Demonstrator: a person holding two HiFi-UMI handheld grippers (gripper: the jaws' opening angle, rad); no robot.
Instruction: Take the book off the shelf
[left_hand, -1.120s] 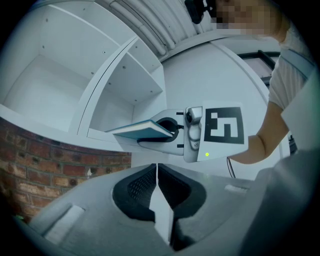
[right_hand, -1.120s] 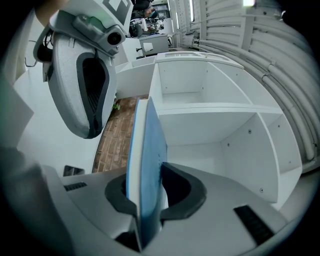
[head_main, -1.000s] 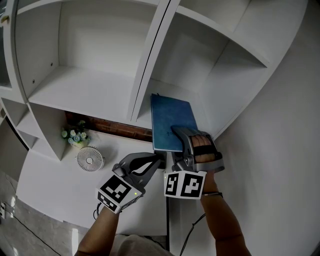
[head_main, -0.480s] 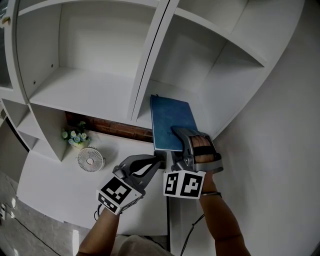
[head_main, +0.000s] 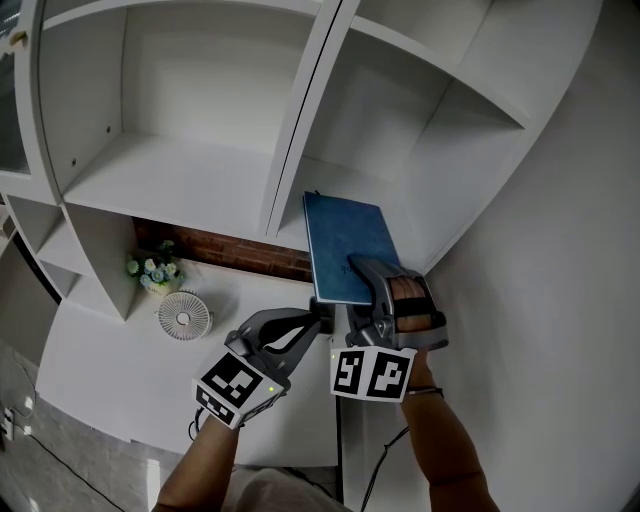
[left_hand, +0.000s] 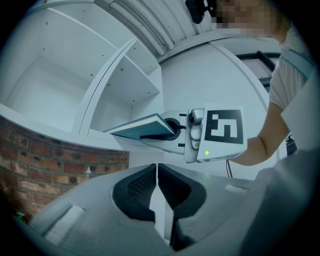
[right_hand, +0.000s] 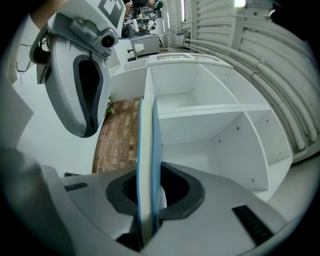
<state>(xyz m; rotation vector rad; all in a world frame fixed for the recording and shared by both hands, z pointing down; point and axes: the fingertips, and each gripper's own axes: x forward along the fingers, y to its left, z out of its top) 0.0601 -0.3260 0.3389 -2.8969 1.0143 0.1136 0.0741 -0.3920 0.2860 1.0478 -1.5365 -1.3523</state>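
A thin blue book (head_main: 349, 245) lies flat, its near edge past the front lip of the white shelf (head_main: 290, 232) in the right bay. My right gripper (head_main: 362, 290) is shut on the book's near edge; the right gripper view shows the book (right_hand: 147, 170) edge-on between the jaws. My left gripper (head_main: 318, 322) hangs just left of and below it, shut with nothing held, the jaws meeting at a thin slit (left_hand: 158, 192). From the left gripper view the book (left_hand: 142, 128) and the right gripper (left_hand: 172, 131) are seen above.
A white upright divider (head_main: 300, 110) splits the shelf bays. Below are a brick-patterned back panel (head_main: 235, 252), a small bunch of flowers (head_main: 152, 270) and a small round white fan (head_main: 184, 316) on a white counter (head_main: 110, 370). A white wall (head_main: 560, 300) is at right.
The book and right gripper have shifted very slightly toward me and right. The left gripper has stayed put.
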